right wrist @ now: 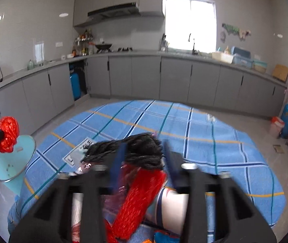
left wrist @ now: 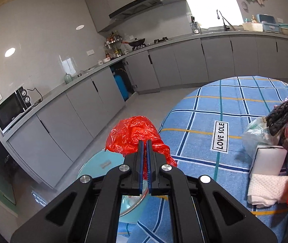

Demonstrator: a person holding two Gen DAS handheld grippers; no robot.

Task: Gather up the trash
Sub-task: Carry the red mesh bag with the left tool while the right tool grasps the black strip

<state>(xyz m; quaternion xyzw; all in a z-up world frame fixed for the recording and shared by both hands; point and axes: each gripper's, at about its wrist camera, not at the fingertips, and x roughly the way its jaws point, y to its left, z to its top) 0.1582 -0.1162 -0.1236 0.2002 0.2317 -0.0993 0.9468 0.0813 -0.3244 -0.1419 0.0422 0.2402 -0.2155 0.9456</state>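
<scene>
My left gripper [left wrist: 145,141] is clamped tight on a crumpled red plastic bag [left wrist: 132,135], the blue pads pinching a fold so that the bulk of it bunches just ahead of and to both sides of my fingertips; it hangs clear of the surface, over the edge of a pale round glass side table [left wrist: 95,162] below me; my right gripper [right wrist: 144,151] stands around a dark knitted rag [right wrist: 135,149] with a red mesh piece [right wrist: 141,190] running back under it toward my wrist, but the view is smeared and I cannot tell whether the pads press on the rag or merely flank it; seen from my left, that rag [left wrist: 285,111] hangs above a heap of trash to my right, a white sponge block [left wrist: 270,160] on folded paper towel [left wrist: 267,188] with clear plastic wrap [left wrist: 255,129] behind; all of it lies on the blue checked cloth [left wrist: 204,121] spread ahead of both grippers; beyond that runs the grey kitchen counter [right wrist: 123,54]; I judge the step to be gathering loose pieces into the bag, so I should keep the left pinch firm on one rim, confirm the right grip before lifting higher, and bring the rag over the bag's mouth rather than its crumpled side; the thin film could slip or tear if I tug.
</scene>
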